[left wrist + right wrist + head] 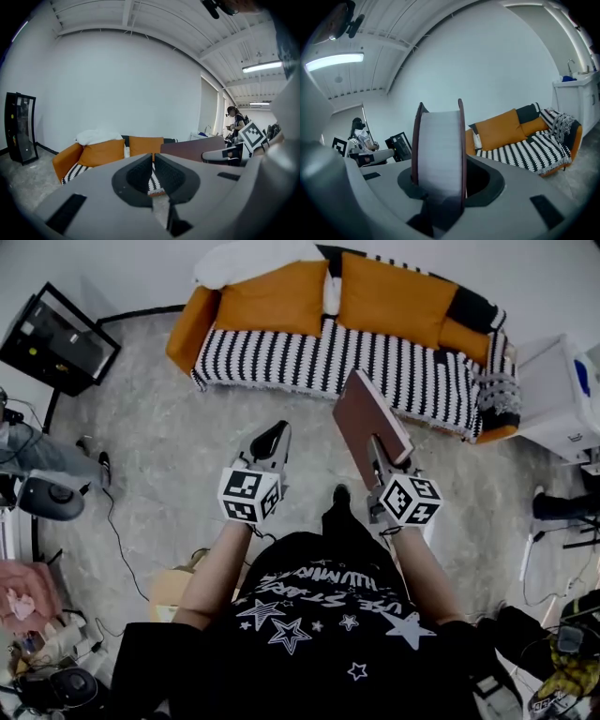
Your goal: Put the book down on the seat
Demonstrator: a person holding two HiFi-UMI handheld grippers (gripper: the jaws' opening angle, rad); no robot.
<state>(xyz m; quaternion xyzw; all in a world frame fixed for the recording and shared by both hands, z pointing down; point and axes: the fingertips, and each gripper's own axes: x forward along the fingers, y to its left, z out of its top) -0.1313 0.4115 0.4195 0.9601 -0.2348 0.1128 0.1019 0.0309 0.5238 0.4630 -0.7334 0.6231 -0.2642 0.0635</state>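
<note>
Book (pixel 371 420), maroon-covered, gripped at its lower edge by the right tongs (pixel 383 465) and held up in the air, tilted. It is off the striped seat (pixel 281 357) of the sofa (pixel 192 324) and, in the head view, overlaps the seat's front edge towards its right end. In the right gripper view the book (pixel 439 145) stands upright with its white page block facing the camera. The right tongs (pixel 439 180) are partly spread, with one jaw pressed against each cover. The left tongs (pixel 269 442), just beside the right pair above the grey floor (pixel 159 456), hold nothing. In the left gripper view the left tongs (pixel 153 172) are drawn together to a thin slit and point at the orange back cushions (pixel 124 150).
</note>
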